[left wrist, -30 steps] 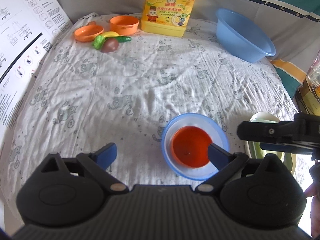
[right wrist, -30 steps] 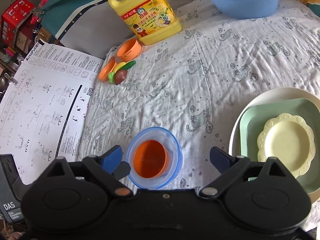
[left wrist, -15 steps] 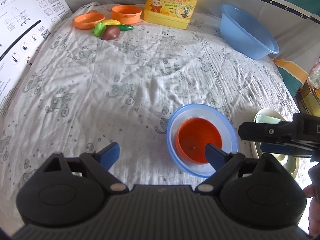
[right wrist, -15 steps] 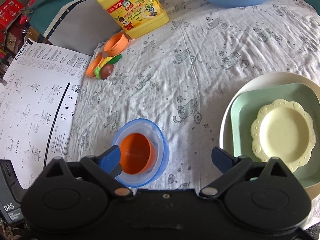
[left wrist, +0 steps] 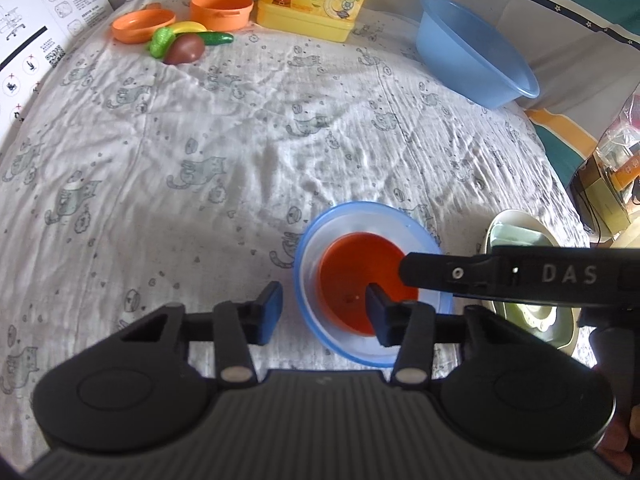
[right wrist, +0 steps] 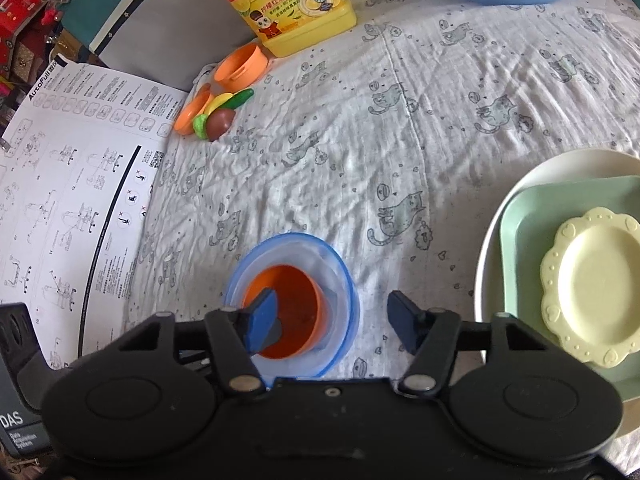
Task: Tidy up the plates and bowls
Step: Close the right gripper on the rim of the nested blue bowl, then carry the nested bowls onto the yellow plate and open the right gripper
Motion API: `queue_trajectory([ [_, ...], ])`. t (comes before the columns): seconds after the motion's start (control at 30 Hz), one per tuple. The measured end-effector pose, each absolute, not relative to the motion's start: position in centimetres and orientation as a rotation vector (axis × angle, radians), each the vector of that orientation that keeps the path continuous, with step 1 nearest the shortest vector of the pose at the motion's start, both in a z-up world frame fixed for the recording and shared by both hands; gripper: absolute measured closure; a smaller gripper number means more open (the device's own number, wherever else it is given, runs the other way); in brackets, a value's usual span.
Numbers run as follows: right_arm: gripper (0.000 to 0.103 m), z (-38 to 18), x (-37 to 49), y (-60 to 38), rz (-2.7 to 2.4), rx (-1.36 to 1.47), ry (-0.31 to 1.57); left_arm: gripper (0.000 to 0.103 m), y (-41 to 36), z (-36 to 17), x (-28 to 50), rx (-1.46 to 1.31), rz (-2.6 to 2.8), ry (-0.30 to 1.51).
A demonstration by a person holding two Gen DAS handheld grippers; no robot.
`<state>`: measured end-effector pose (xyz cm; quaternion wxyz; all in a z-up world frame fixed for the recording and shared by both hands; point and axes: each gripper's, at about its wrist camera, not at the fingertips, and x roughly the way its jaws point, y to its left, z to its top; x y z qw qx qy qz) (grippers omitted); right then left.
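— Both grippers had sunk toward the nested bowls, jaws just closing. What did each straddle?
— Left gripper [left wrist: 323,312] bracketed the near-left wall of the blue-rimmed bowl [left wrist: 316,236] and orange bowl [left wrist: 352,256]; right gripper [right wrist: 332,322] the far-right wall. Whether pads pressed, I couldn't tell.
— Orientation?
— Both sat mouth-up, round, on the cat-print cloth [left wrist: 224,128], stacked plates [right wrist: 520,208] near right, open cloth beyond.

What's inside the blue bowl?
An orange cup sits inside the blue bowl. One finger of each hand-held gripper dips in too, left and right. The bowl's bottom beneath the cup is covered, so nothing can be told there.
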<state>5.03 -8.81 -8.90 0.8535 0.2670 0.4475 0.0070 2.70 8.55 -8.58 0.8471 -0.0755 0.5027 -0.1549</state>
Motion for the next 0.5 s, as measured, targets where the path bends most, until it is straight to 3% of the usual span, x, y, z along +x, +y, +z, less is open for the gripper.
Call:
queue_trajectory([
  [0.3,0.077,-9.0,5.2,-8.0,0.001,0.482,0.93,0.075,8.1,-8.7,2.8,-0.154,-0.284,1.075],
  [0.5,0.077,-8.6,5.0,-8.4,-0.006,0.479,0.92,0.075,7.4,-7.8,2.7,-0.141,-0.274,1.071],
])
